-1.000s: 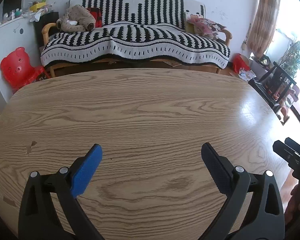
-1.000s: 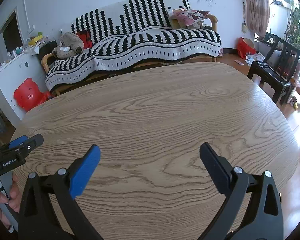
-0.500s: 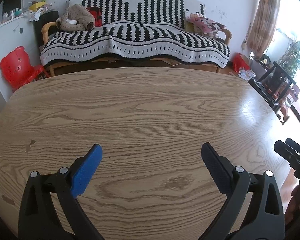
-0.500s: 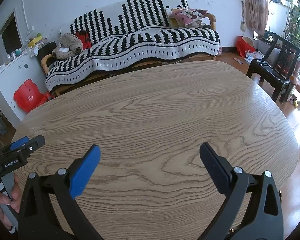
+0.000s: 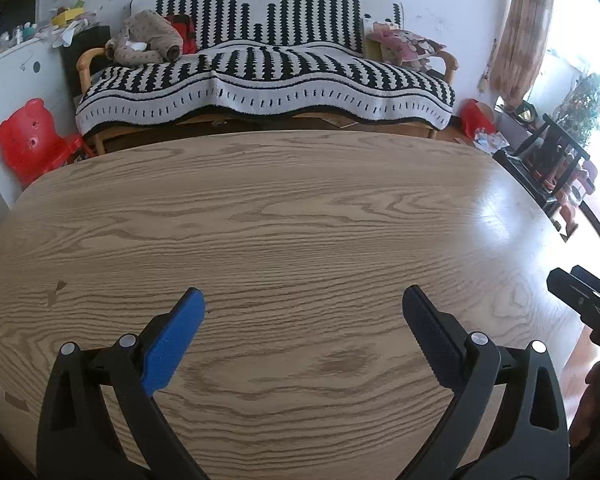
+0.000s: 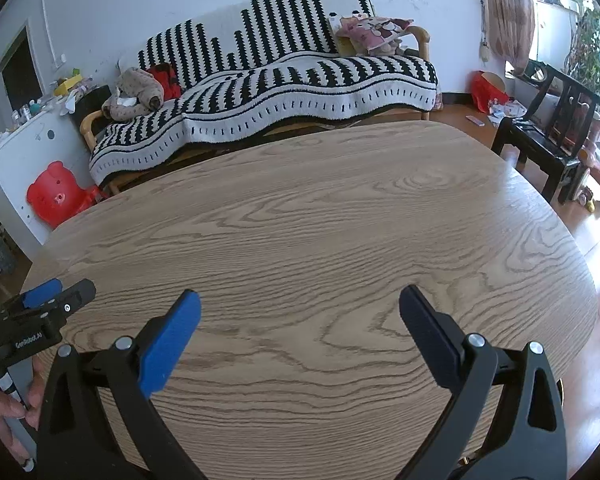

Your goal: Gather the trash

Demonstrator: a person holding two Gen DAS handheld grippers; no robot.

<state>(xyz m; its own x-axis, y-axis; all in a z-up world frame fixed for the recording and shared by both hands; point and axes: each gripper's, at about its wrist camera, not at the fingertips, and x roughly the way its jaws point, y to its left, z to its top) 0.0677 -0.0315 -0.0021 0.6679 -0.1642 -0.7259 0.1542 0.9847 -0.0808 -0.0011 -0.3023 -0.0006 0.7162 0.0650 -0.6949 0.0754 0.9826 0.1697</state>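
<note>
No trash shows on the table [image 5: 300,216] in either wrist view; the only litter in sight is a scatter of paper scraps [image 6: 504,110] on the floor by the red bag [image 6: 485,87], well apart from the table, near the dark chair [image 6: 548,128]. The left gripper [image 5: 302,312] hangs over the near part of the bare wooden top with its jaws spread wide and nothing between them, and the right gripper [image 6: 298,308] does likewise just beside it (each shows at the edge of the other's view, a hand [image 6: 8,412] on the left one's handle). Beyond the table stands a sofa [image 5: 260,80] under a black-and-white striped throw, with a red bear-shaped stool [image 5: 30,136] to its left
</note>
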